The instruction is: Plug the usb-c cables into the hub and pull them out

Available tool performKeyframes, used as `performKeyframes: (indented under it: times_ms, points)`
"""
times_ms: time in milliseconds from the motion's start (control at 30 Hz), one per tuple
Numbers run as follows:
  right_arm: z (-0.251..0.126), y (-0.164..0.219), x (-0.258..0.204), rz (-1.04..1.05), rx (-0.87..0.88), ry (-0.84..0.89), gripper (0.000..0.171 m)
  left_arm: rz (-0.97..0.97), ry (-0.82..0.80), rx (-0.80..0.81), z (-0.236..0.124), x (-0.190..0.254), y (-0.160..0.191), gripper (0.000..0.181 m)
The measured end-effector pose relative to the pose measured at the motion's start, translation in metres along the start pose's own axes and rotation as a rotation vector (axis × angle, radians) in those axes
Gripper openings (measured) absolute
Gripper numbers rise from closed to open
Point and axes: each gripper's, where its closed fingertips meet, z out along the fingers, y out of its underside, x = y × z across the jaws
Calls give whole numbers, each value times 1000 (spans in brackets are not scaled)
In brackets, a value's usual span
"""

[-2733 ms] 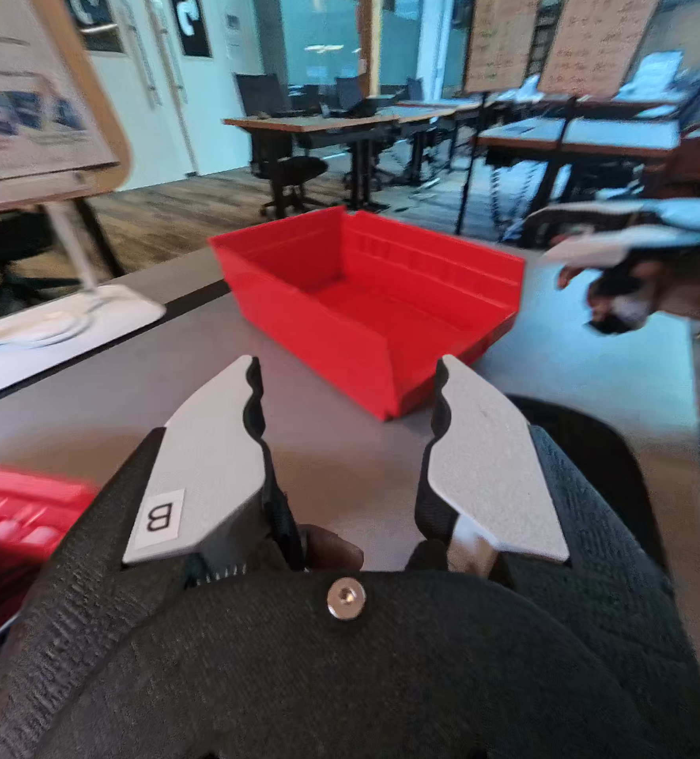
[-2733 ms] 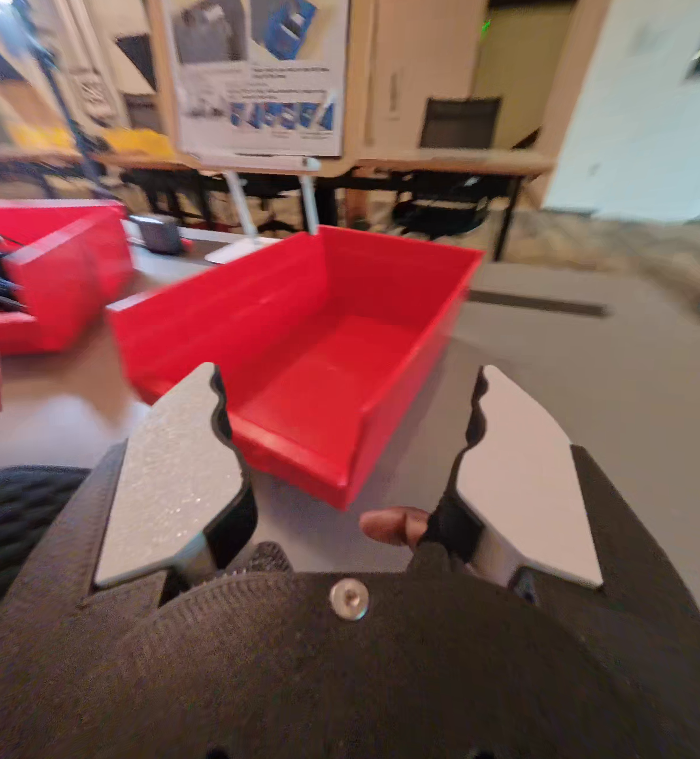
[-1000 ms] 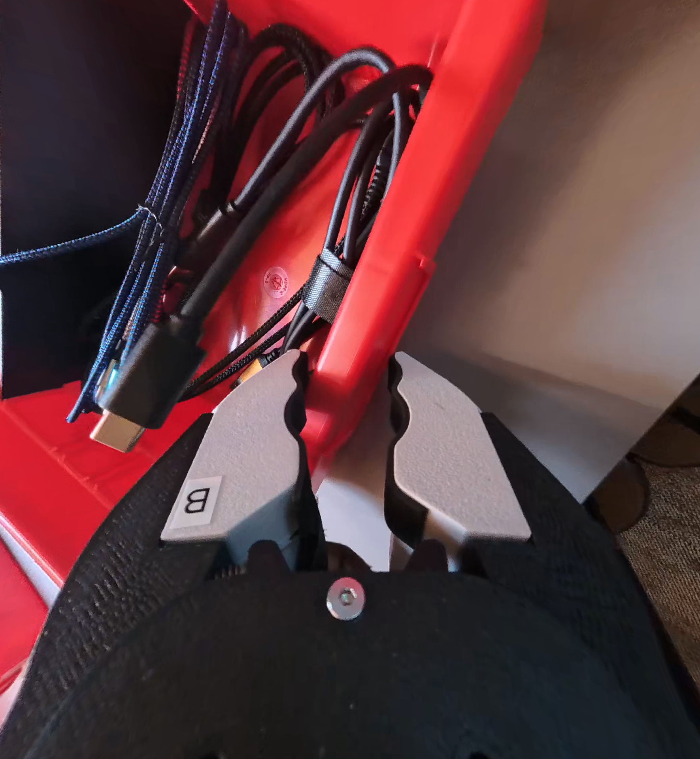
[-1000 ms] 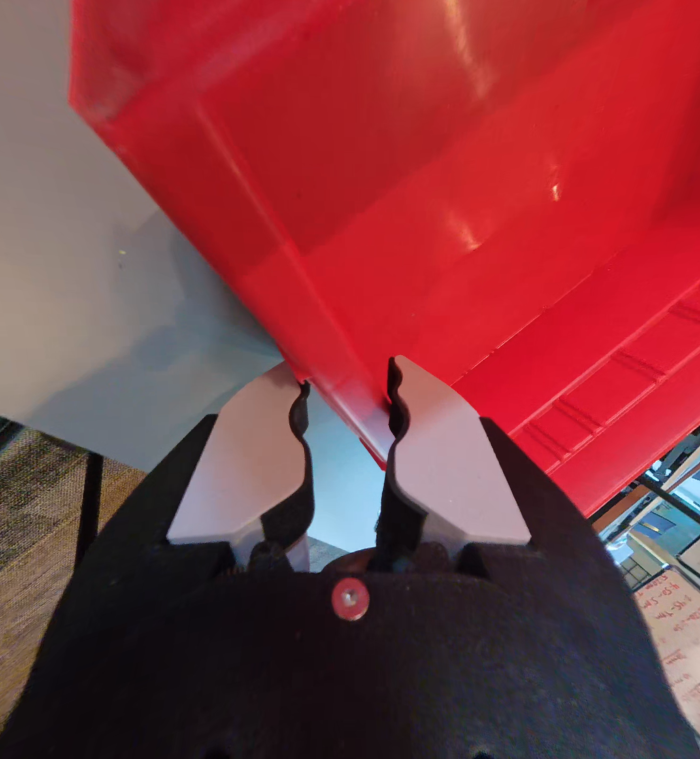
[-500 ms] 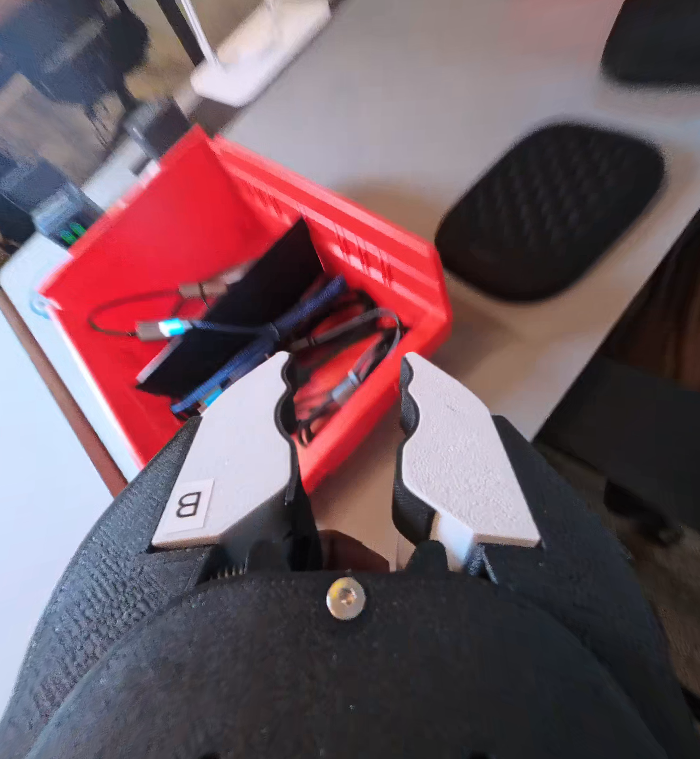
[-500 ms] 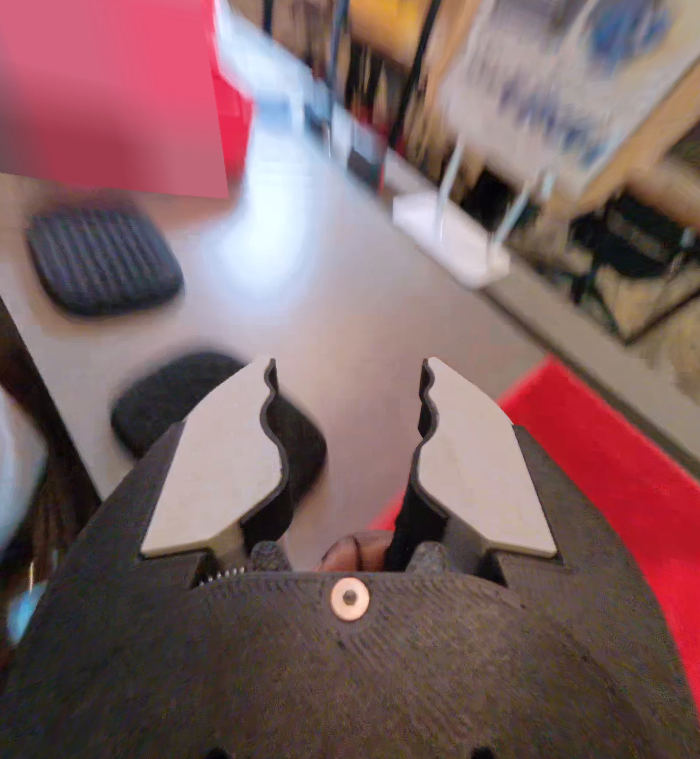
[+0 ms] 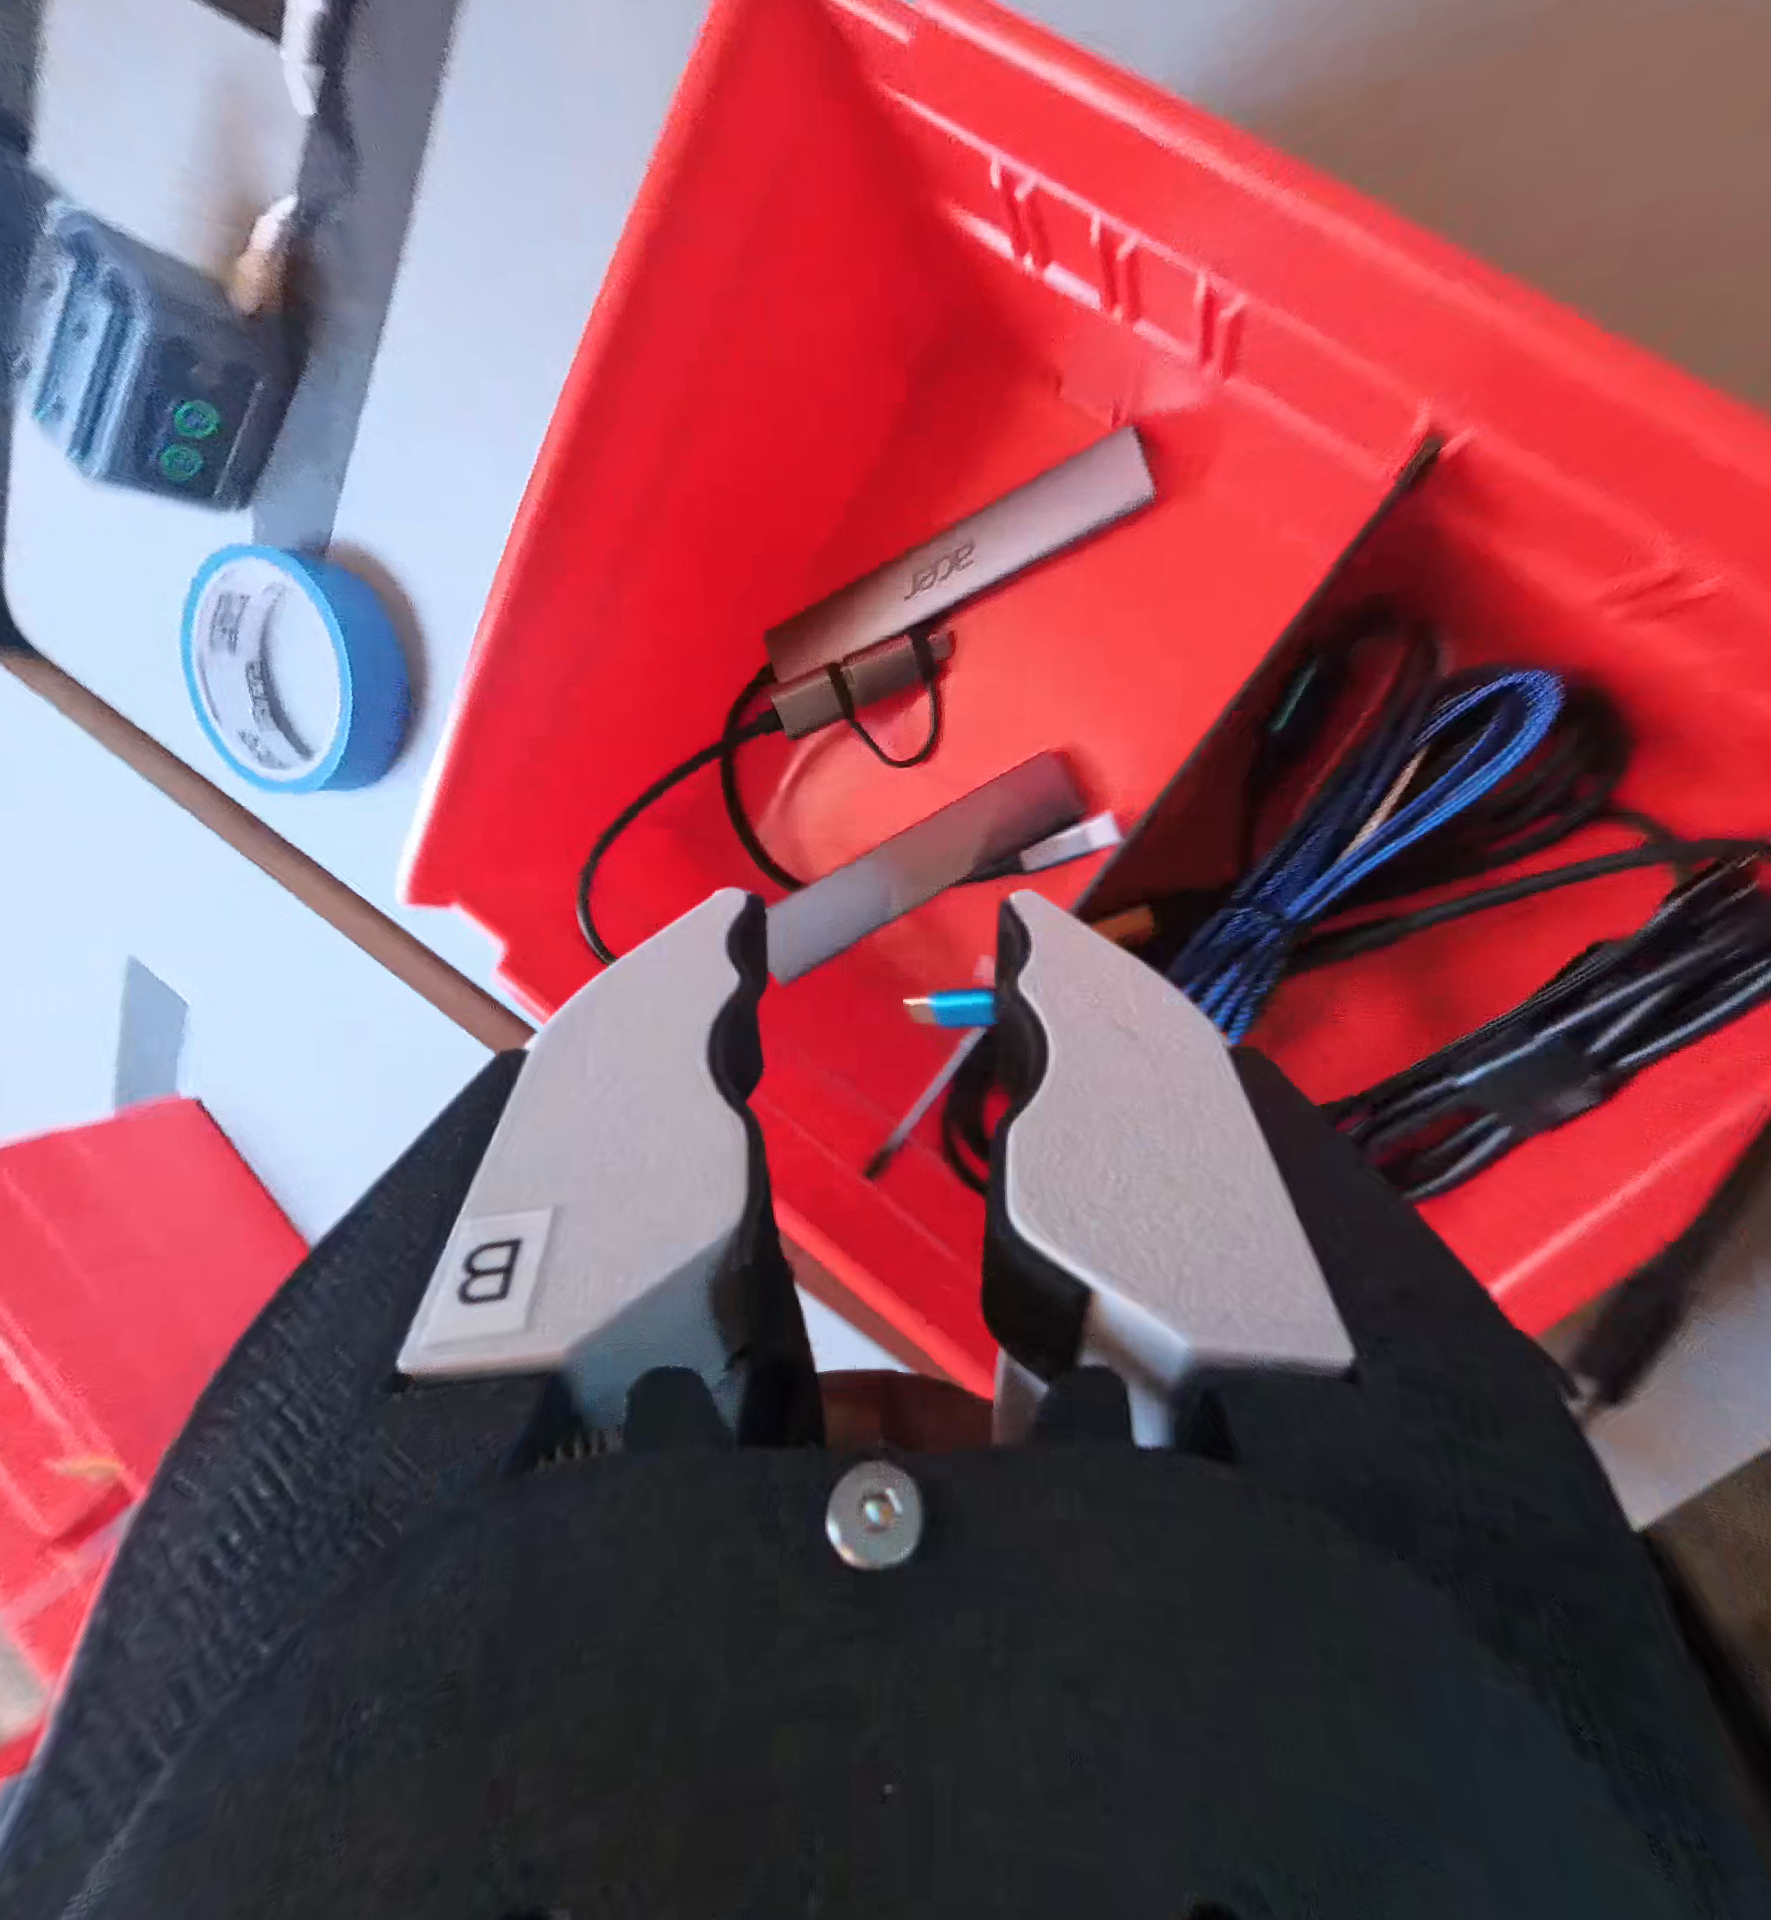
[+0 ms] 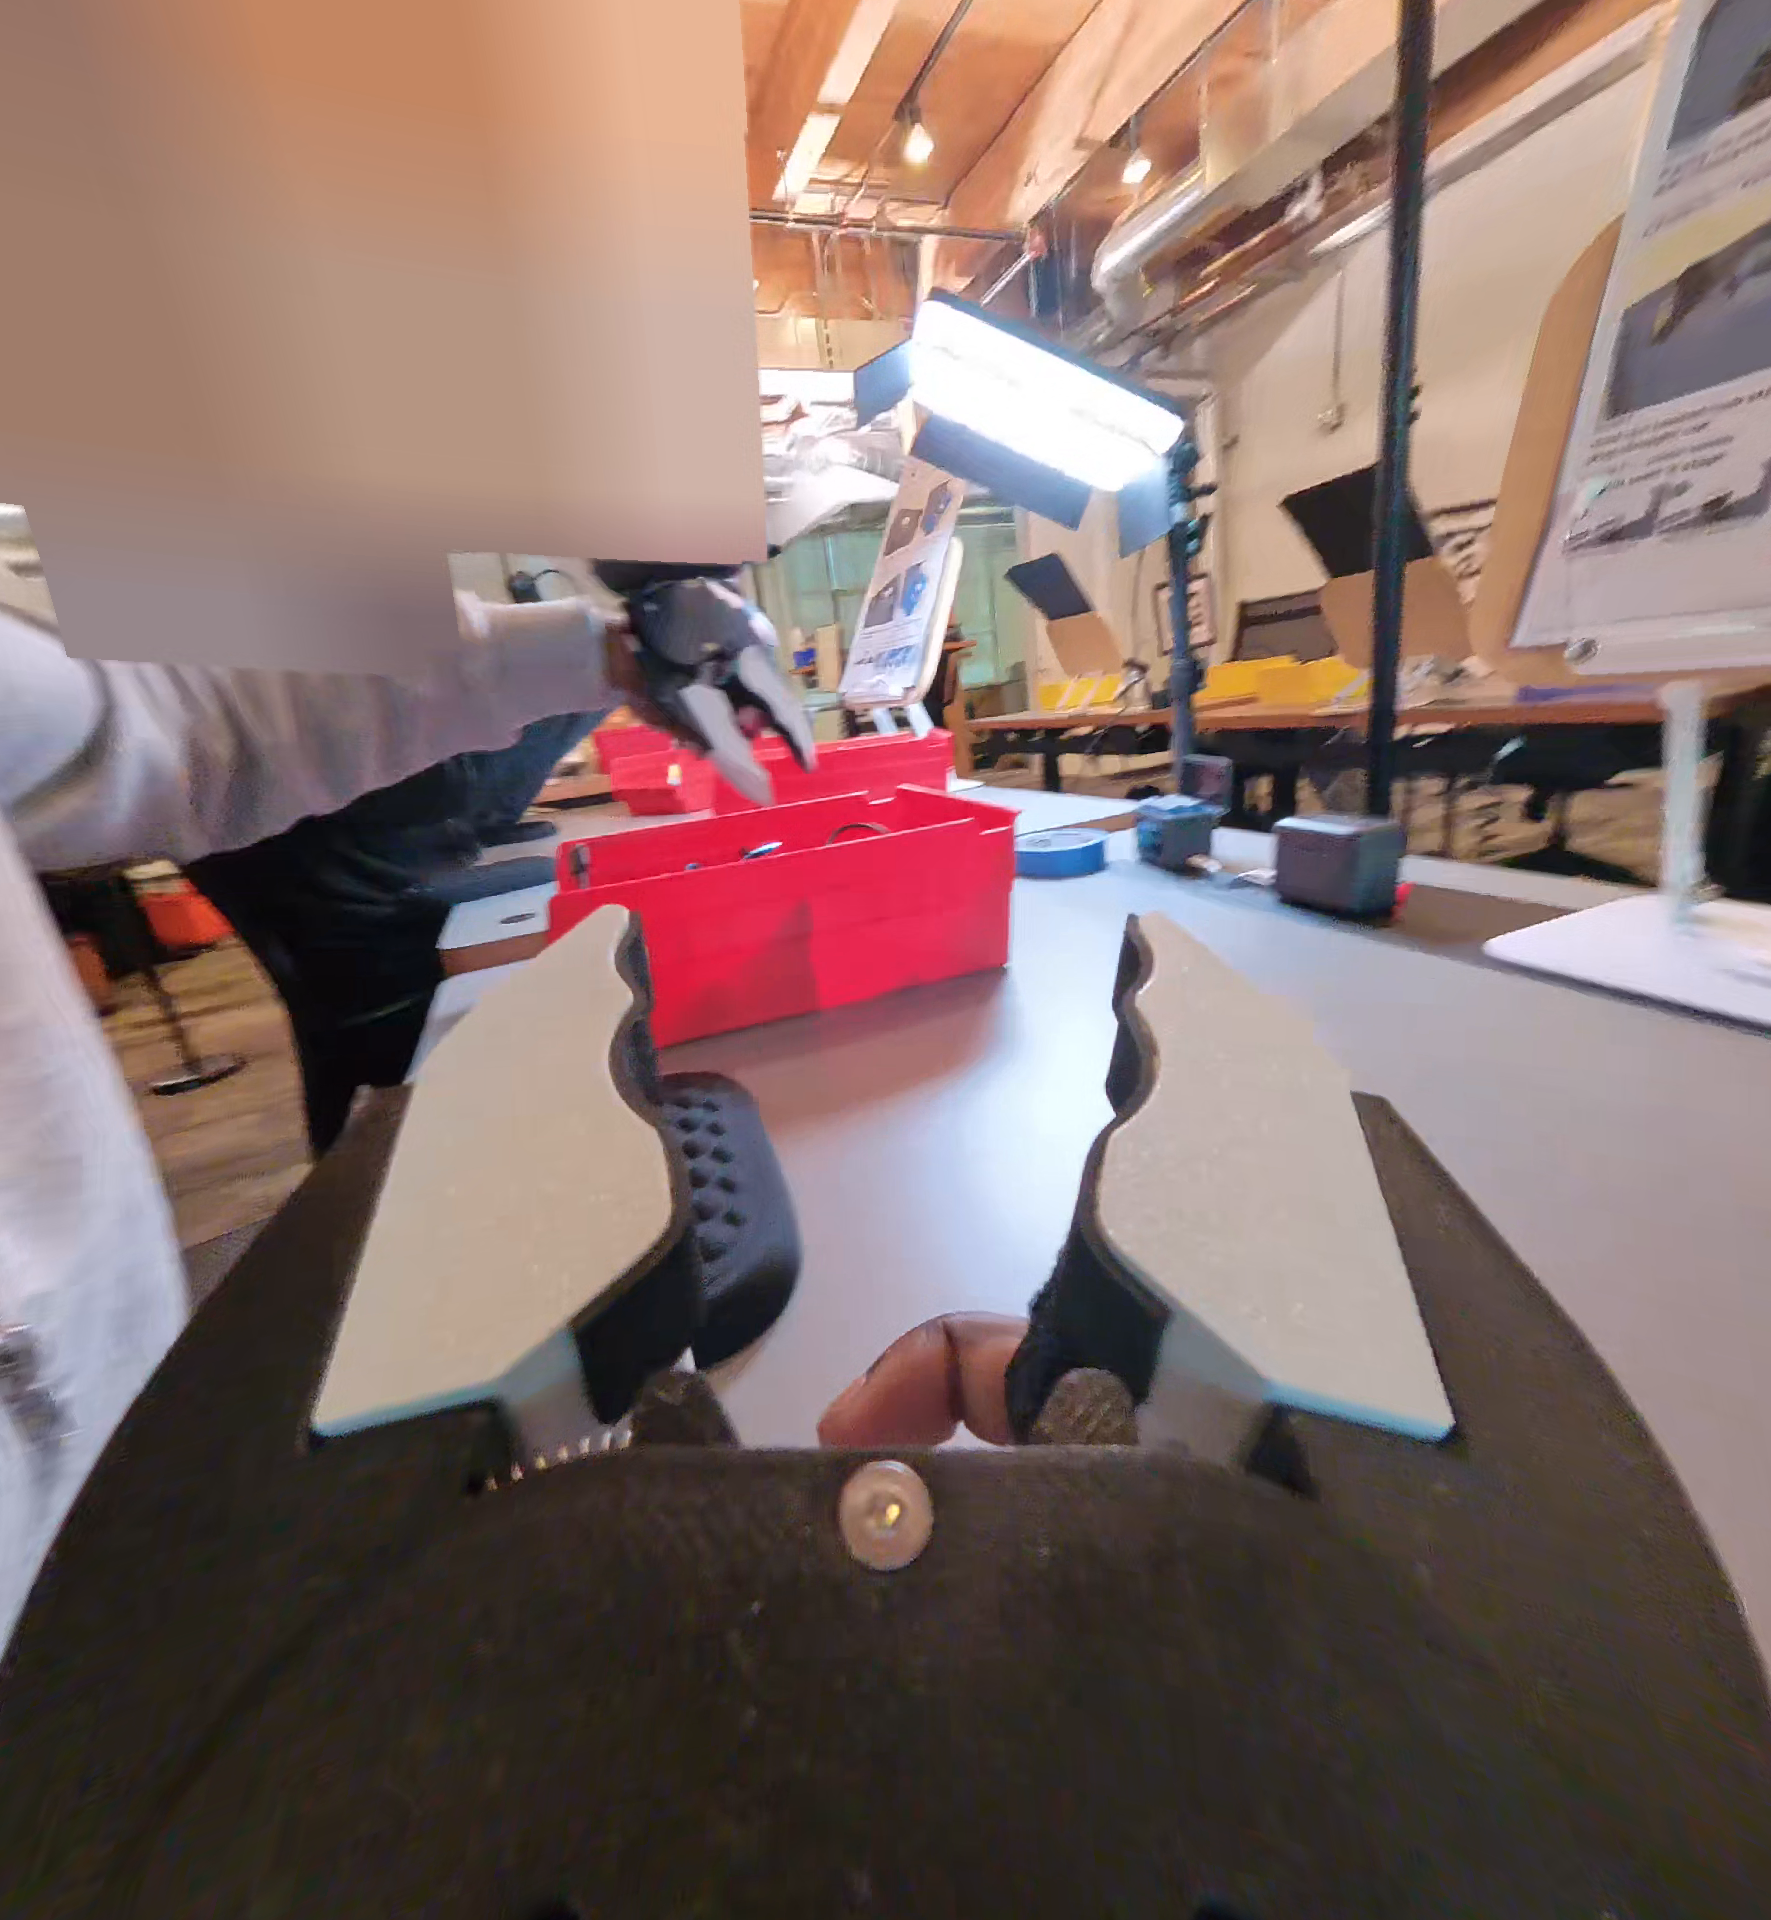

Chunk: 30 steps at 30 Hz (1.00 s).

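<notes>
- Left gripper (image 7: pixel 876 961) hangs over the red bin (image 7: pixel 715 436), jaws apart, nothing in them.
- Right gripper (image 8: pixel 876 971) is low over the table (image 8: pixel 1483 1195), well back from the bin, jaws wide apart and empty too.
- Two grey hubs (image 7: pixel 964 561) lie in the bin's left compartment. The cables (image 7: pixel 1380 862) are bundled on the other side of the black divider (image 7: pixel 1276 675), with one blue-tipped plug (image 7: pixel 948 1008) poking out near the left jaws.
- Nothing looks plugged in yet, I'd say.
- Risk: that bundle looks tangled, so grabbing one plug probably drags the whole lot along.
- Hubs are loose and look light, so pushing a plug in one-handed likely just slides the hub away.
</notes>
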Motion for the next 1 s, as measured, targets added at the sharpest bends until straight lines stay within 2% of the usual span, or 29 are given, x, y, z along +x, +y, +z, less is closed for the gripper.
performKeyframes:
  times_ms: [33, 167, 367, 500, 567, 767, 800, 867, 1000]
  points:
    - [0, 3, -4, 30, -16, -34, 86, 70, 14, -46, 7, -6, 1, 43]
    - [1, 7, -4, 68, -59, -68, 85, 321, 118, -222, 35, -15, 11, 39]
    - [-2, 7, 2, 97, -54, -50, 82, 403, 246, -411, 56, -19, 32, 35]
    - [-3, 8, 5, 96, -60, -36, 82, 477, 277, -438, 68, -9, 31, 37]
    - [-4, 8, 7, 103, -58, -30, 81, 513, 279, -483, 71, -7, 34, 45]
    - [-7, 6, 11, 94, -42, -7, 77, 600, 276, -520, 83, -2, 47, 46]
    - [-7, 6, 11, 96, -43, -7, 77, 619, 267, -534, 86, -2, 51, 45]
    - [-7, 6, 11, 96, -43, -8, 76, 652, 236, -552, 91, -6, 56, 32]
    - [-8, 6, 10, 87, -41, -8, 73, 621, 287, -548, 85, 0, 56, 30]
